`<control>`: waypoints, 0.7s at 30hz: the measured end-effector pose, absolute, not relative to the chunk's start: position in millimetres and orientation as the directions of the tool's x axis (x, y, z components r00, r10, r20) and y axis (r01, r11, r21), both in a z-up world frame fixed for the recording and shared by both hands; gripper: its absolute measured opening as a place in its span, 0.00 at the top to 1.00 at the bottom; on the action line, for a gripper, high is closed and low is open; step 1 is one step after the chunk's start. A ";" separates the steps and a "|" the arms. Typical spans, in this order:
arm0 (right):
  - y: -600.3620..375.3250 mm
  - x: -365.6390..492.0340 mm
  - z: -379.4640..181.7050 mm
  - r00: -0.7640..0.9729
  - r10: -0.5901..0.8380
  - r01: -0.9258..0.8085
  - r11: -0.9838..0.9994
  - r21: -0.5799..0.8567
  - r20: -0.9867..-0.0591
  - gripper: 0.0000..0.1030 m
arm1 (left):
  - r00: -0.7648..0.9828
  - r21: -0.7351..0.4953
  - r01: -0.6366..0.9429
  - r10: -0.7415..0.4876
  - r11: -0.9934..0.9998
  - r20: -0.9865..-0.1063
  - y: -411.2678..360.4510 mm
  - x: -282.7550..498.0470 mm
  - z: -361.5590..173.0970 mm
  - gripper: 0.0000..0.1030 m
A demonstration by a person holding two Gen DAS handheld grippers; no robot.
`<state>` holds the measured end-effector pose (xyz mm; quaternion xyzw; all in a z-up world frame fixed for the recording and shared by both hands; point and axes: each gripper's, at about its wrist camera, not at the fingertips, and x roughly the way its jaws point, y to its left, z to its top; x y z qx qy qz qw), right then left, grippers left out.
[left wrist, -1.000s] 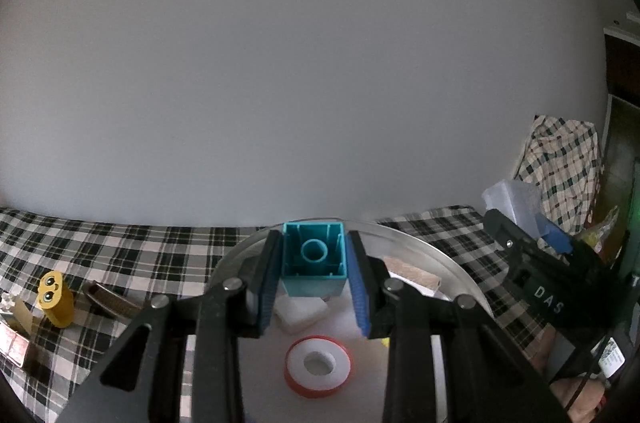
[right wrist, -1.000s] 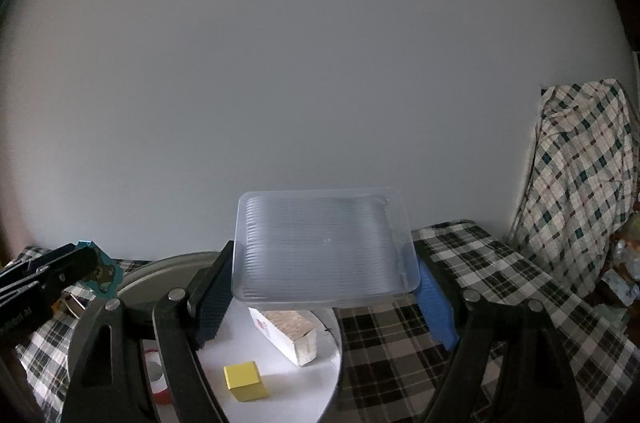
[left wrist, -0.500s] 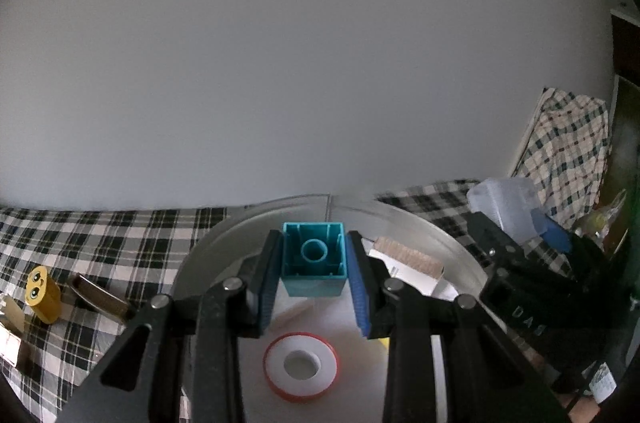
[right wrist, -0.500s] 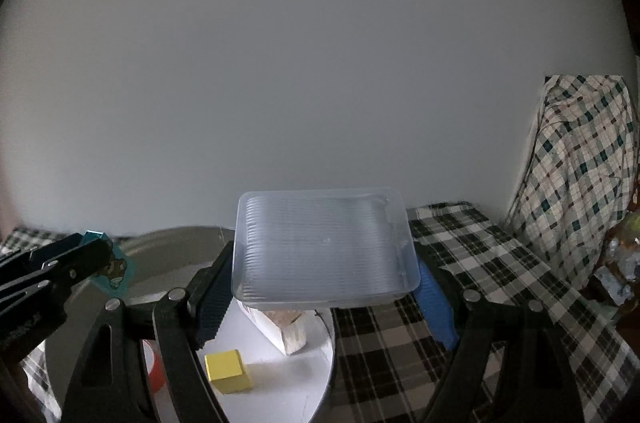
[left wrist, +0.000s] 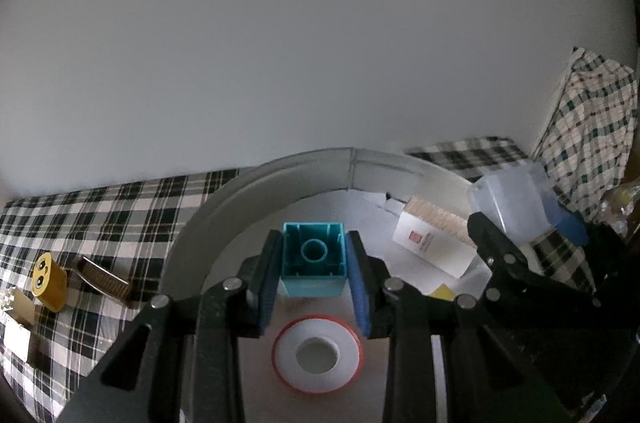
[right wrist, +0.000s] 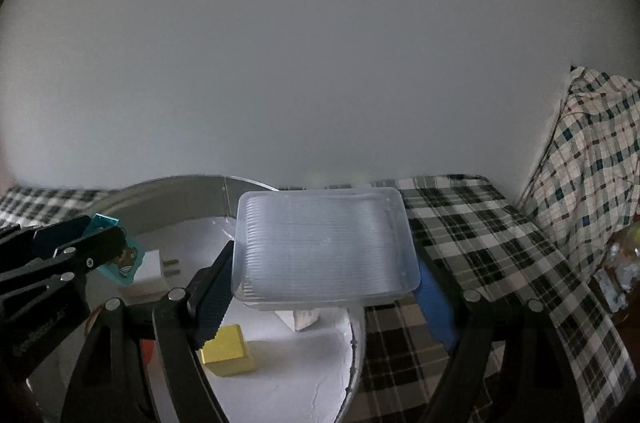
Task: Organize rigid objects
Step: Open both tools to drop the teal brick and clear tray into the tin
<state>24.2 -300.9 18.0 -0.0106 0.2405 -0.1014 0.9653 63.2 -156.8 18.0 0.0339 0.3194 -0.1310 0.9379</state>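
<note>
— What is each tool carrying?

— The left gripper is clamped on a teal plastic brick, a hollow square block with thin inner ribs and a round tube in its middle, its open side facing the camera. The ribbed blue pads press flat on its two smooth sides. It hangs over the round tray, a shallow metal pan with a grey upright rim and a white floor.

— And the other one?

— The right gripper is closed on a clear plastic box, a rectangular tub with rounded corners and fine ridges across its frosted face. It sits above the tray's right edge, partly over the checked cloth.

— What lies in the tray?

— Below the brick, a flat tape roll: a white ring with a red rim and a round hole. To the right, a white carton lying tilted, with a small red mark on its side and a pale, rough-looking end. A yellow cube with matte faces rests near the right gripper's left finger, and a white block lies behind the brick in the right wrist view.

— Outside the tray?

— On the black-and-white plaid to the left, a yellow plug with two dark holes, just beside a brownish ribbed strip. Behind everything is a plain grey wall.
</note>
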 end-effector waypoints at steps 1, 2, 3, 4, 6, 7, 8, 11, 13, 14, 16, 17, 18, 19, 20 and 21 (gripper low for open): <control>-300.6 24.8 17.1 0.863 -0.198 0.189 0.980 -0.068 -0.465 0.20 | 0.760 -0.014 0.265 -0.218 0.964 -0.613 -157.9 64.0 17.5 0.70; -300.5 25.6 15.8 0.861 -0.197 0.188 0.980 -0.066 -0.469 0.20 | 0.760 -0.009 0.262 -0.212 0.965 -0.615 -158.8 64.4 17.5 0.70; -300.1 26.4 15.1 0.860 -0.197 0.189 0.980 -0.066 -0.471 0.20 | 0.761 -0.001 0.258 -0.204 0.966 -0.616 -159.9 64.4 17.7 0.70; -299.9 27.0 14.5 0.859 -0.198 0.189 0.980 -0.067 -0.472 0.20 | 0.762 0.006 0.255 -0.197 0.967 -0.617 -161.1 64.5 18.0 0.70; -299.8 27.7 13.4 0.857 -0.197 0.190 0.980 -0.064 -0.477 0.20 | 0.760 0.023 0.248 -0.180 0.968 -0.625 -163.0 65.8 17.2 0.70; -300.1 28.5 12.8 0.855 -0.193 0.188 0.980 -0.060 -0.481 0.20 | 0.755 0.030 0.245 -0.171 0.969 -0.633 -164.2 67.2 16.3 0.70; -300.5 29.6 12.1 0.853 -0.190 0.186 0.981 -0.056 -0.486 0.20 | 0.750 0.031 0.242 -0.166 0.970 -0.641 -164.1 68.9 15.2 0.70; -301.2 30.8 11.4 0.851 -0.188 0.187 0.981 -0.051 -0.490 0.19 | 0.737 0.045 0.221 -0.136 0.974 -0.663 -164.6 74.1 12.8 0.69; -306.4 33.4 9.5 0.847 -0.165 0.176 0.984 -0.026 -0.506 0.19 | 0.731 0.070 0.234 -0.128 0.970 -0.670 -167.3 75.5 11.4 0.47; -308.4 35.3 8.3 0.842 -0.152 0.171 0.985 -0.011 -0.518 0.19 | 0.746 0.072 0.225 -0.125 0.972 -0.654 -166.5 73.2 13.9 0.37; -313.6 34.6 8.9 0.843 -0.126 0.166 0.986 0.031 -0.522 0.19 | 0.795 0.054 0.182 -0.114 0.982 -0.596 -159.0 65.9 22.2 0.19; -320.3 32.3 11.9 0.854 -0.093 0.157 0.984 0.082 -0.513 0.19 | 0.811 0.031 0.160 -0.114 0.987 -0.573 -152.5 62.5 27.8 0.02; -327.9 28.7 15.7 0.867 -0.058 0.145 0.980 0.139 -0.496 0.18 | 0.830 0.005 0.138 -0.113 0.990 -0.545 -144.9 58.2 34.4 0.01; -334.6 25.1 18.9 0.880 -0.027 0.132 0.973 0.190 -0.474 0.17 | 0.845 -0.015 0.128 -0.117 0.992 -0.522 -138.6 55.5 39.6 0.01; -345.1 18.0 23.4 0.902 0.020 0.109 0.956 0.272 -0.431 0.14 | 0.860 -0.037 0.118 -0.121 0.992 -0.495 -131.5 50.6 46.0 0.01; -354.2 10.6 26.8 0.921 0.044 0.097 0.936 0.338 -0.386 0.09 | 0.868 -0.047 0.112 -0.121 0.993 -0.482 -127.5 47.9 49.8 0.01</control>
